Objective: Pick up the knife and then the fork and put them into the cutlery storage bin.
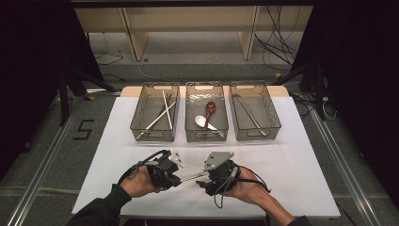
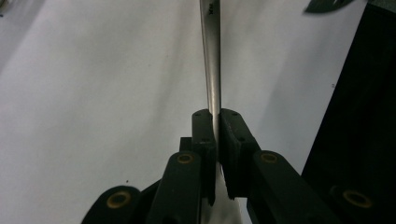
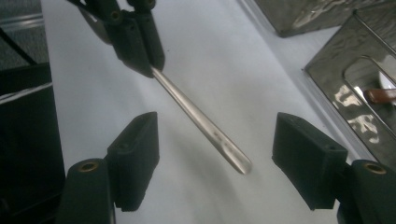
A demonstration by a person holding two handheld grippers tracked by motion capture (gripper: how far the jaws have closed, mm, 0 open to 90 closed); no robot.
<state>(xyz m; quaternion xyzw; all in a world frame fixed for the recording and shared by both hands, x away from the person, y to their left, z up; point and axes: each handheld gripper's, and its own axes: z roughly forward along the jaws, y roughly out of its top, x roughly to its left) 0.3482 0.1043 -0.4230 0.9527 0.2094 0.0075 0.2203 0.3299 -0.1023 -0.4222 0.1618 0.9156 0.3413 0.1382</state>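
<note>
Utensil passed between grippers above the table

The left gripper [image 1: 175, 175] clenched a metal utensil [image 3: 201, 122] by one end; its free end lay between the released right gripper [image 3: 215, 161] jaws, untouched, bins [image 1: 206, 111] at twelve o'clock.

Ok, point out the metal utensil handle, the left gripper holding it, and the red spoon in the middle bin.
Metal utensil handle [image 3: 201, 122], right gripper view, middle of its shaft.
Left gripper [image 2: 217, 122], left gripper view, between its fingertips, shut on the handle.
Red spoon [image 1: 210, 108], high view, on its bowl.

Dim, dark-edged room; bright white table [image 1: 291, 155]; glare on bins [image 1: 254, 115]; soft, slightly blurred close-ups
</note>
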